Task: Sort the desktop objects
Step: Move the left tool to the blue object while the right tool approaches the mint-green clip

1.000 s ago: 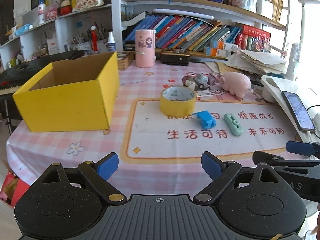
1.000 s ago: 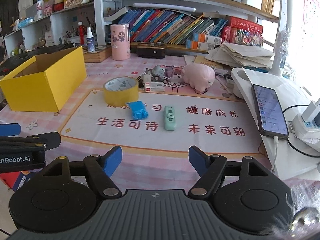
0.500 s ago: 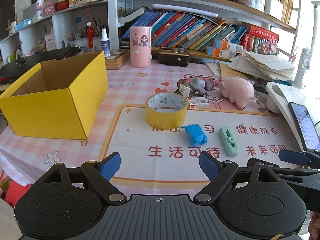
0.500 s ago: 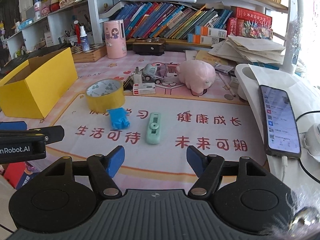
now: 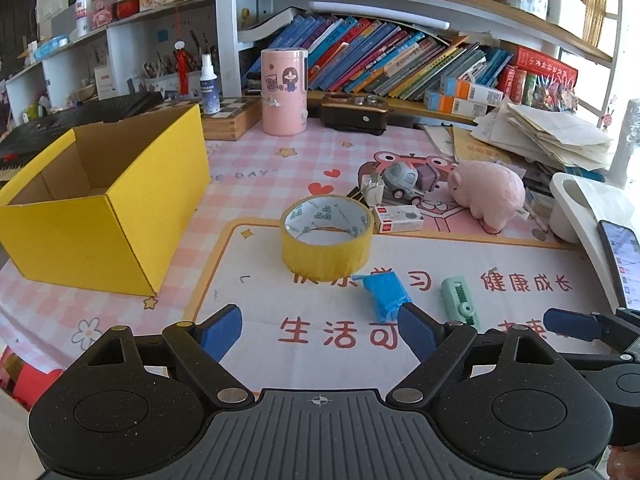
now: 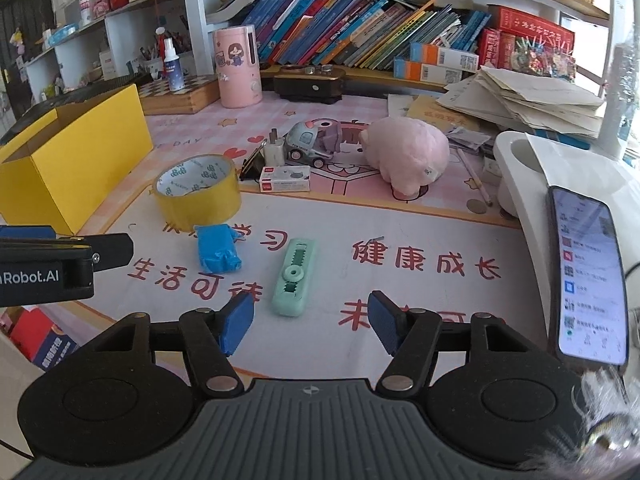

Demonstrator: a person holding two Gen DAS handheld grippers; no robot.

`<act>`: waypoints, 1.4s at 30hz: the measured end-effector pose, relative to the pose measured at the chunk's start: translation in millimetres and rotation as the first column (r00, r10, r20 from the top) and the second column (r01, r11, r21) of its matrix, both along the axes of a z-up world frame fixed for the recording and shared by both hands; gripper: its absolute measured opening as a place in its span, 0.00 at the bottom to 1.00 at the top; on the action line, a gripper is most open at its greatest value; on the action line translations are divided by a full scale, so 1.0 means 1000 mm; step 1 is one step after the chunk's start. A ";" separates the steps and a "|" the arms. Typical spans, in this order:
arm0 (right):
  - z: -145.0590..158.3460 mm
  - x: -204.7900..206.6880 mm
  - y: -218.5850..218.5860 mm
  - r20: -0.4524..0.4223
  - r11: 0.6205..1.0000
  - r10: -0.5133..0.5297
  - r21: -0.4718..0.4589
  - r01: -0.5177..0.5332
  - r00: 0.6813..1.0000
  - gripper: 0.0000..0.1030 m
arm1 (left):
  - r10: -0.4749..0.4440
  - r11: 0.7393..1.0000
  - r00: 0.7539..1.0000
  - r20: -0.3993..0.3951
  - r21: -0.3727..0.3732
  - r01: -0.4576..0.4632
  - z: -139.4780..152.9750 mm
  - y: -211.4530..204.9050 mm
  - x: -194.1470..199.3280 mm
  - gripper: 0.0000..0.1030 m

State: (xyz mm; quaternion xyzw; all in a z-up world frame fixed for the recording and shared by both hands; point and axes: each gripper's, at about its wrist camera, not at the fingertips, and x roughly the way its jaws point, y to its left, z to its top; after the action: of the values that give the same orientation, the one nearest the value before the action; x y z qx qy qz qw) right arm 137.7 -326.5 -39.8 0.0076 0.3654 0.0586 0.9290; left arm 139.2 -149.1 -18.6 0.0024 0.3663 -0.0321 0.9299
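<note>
Right wrist view: the right gripper (image 6: 310,322), jaws apart and empty, is shown low in frame near the green case (image 6: 295,277). The case is judged light, stiff and slippery; it is best held across its long sides. Left wrist view: the left gripper (image 5: 320,330) is likewise spread and empty.

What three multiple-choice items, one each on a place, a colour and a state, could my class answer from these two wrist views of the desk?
1. Where does the tape roll stand in relation to the yellow box?
A. inside it
B. on the mat to its right, apart from it
C. on top of it

2. What colour is the plush pig?
A. green
B. blue
C. pink

3. How do the jaws of the right gripper stand?
A. open, holding nothing
B. shut on the tape roll
C. shut on the mint-green tool

Answers:
1 B: bare tablecloth shows between roll and box.
2 C: its fur is pink in both views.
3 A: the blue pads are wide apart, and the mint-green tool lies on the mat ahead of them.
</note>
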 end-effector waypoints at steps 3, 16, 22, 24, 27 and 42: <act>-0.003 0.007 -0.003 -0.006 1.000 0.013 0.002 -0.013 1.000 0.60 | 0.005 1.000 1.000 -0.005 -0.001 -0.005 -0.001 -0.003 0.005 0.83; -0.021 0.042 0.006 -0.025 0.997 0.074 -0.031 -0.074 0.997 0.46 | 0.051 0.999 0.997 -0.057 -0.001 -0.051 -0.011 -0.004 0.023 0.74; -0.031 0.061 0.008 -0.047 0.996 0.086 -0.016 -0.086 0.995 0.41 | 0.058 0.998 0.997 -0.051 0.010 -0.057 -0.010 -0.003 0.029 0.73; -0.034 0.063 0.009 -0.051 0.995 0.099 -0.017 -0.100 0.994 0.40 | 0.053 0.999 0.997 -0.056 0.015 -0.052 -0.011 -0.006 0.032 0.73; -0.036 0.066 0.010 -0.049 0.993 0.116 -0.020 -0.117 0.992 0.40 | 0.037 0.999 0.998 -0.056 0.022 -0.036 -0.011 -0.010 0.037 0.73; -0.037 0.069 -0.008 -0.043 0.992 0.115 -0.053 -0.117 0.992 0.22 | -0.068 0.998 0.992 -0.109 -0.008 0.068 -0.032 -0.041 0.062 0.68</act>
State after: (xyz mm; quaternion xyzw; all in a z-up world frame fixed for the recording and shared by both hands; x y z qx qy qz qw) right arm 206.5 -334.2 -76.4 -0.0381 0.3852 0.1021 0.9164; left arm 201.6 -190.1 -50.5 0.0109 0.4161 -0.0647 0.9069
